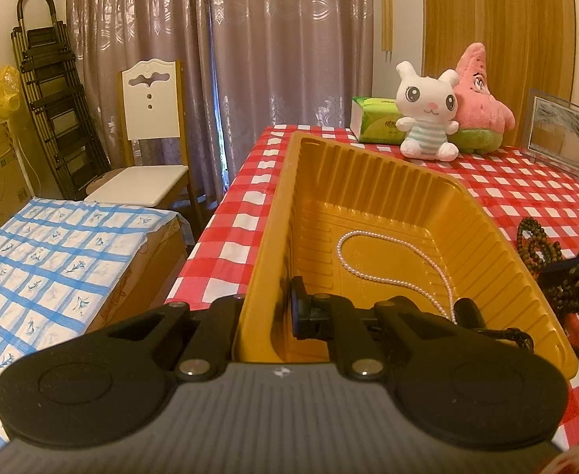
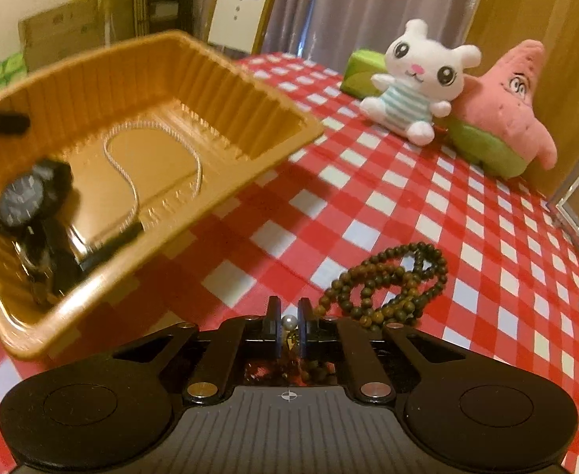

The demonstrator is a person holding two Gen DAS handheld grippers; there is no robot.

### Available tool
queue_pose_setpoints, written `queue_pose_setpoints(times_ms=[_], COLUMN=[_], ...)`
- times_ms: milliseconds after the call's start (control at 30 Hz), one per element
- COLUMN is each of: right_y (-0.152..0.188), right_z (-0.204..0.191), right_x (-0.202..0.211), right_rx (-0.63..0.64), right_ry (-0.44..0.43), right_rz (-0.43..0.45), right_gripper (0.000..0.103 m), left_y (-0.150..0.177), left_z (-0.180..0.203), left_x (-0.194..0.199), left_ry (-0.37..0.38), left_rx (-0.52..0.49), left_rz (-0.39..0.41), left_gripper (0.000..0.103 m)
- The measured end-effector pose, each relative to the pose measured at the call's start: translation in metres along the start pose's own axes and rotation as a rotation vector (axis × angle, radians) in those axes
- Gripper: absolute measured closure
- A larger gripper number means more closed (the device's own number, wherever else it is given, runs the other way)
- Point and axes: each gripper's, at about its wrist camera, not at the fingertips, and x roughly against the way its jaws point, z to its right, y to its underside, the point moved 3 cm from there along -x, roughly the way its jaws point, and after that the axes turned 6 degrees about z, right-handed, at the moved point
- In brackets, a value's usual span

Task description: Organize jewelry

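A gold plastic tray (image 1: 368, 181) is held tilted off the red checked table, my left gripper (image 1: 267, 312) shut on its near left wall. A white pearl necklace (image 1: 392, 252) lies inside it. In the right wrist view the tray (image 2: 210, 79) also holds a black watch (image 2: 28, 197) beside the pearl necklace (image 2: 131, 173). My right gripper (image 2: 289, 326) is shut on a small item with a pearl bead (image 2: 288, 320), just above the cloth. A dark wooden bead string (image 2: 388, 284) lies coiled at its right fingertip and also shows in the left wrist view (image 1: 534, 241).
A white bunny plush (image 2: 419, 79), a pink star plush (image 2: 506, 114), a green tissue pack (image 1: 372, 118) and a picture frame (image 1: 562, 134) stand at the table's back. A chair (image 1: 151, 146) and a blue-covered box (image 1: 52, 260) stand left of the table.
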Motion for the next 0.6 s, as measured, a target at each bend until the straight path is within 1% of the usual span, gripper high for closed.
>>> queue_pose_setpoints(times_ms=[167, 300, 500, 600], right_y=[-0.020, -0.037, -0.052, -0.055], right_z=[0.005, 0.005, -0.009, -0.022], right_x=[0.027, 0.047, 0.049, 0.042], right_rx=[-0.124, -0.261, -0.415, -0.447], right_ry=[-0.049, -0.138, -0.278, -0.325], right_rz=[0.061, 0.091, 0.072, 0.055], right_gripper=[0.095, 0.095, 0.095, 0.095], left_y=[0.000, 0.000, 0.000, -0.001], left_z=[0.000, 0.001, 0.002, 0.002], left_x=[0.000, 0.000, 0.002, 0.002], left_ry=[0.001, 0.001, -0.002, -0.002], left_rx=[-0.003, -0.004, -0.005, -0.005], left_rz=[0.001, 0.003, 0.004, 0.003], left_gripper=[0.094, 0.094, 0.095, 0.095])
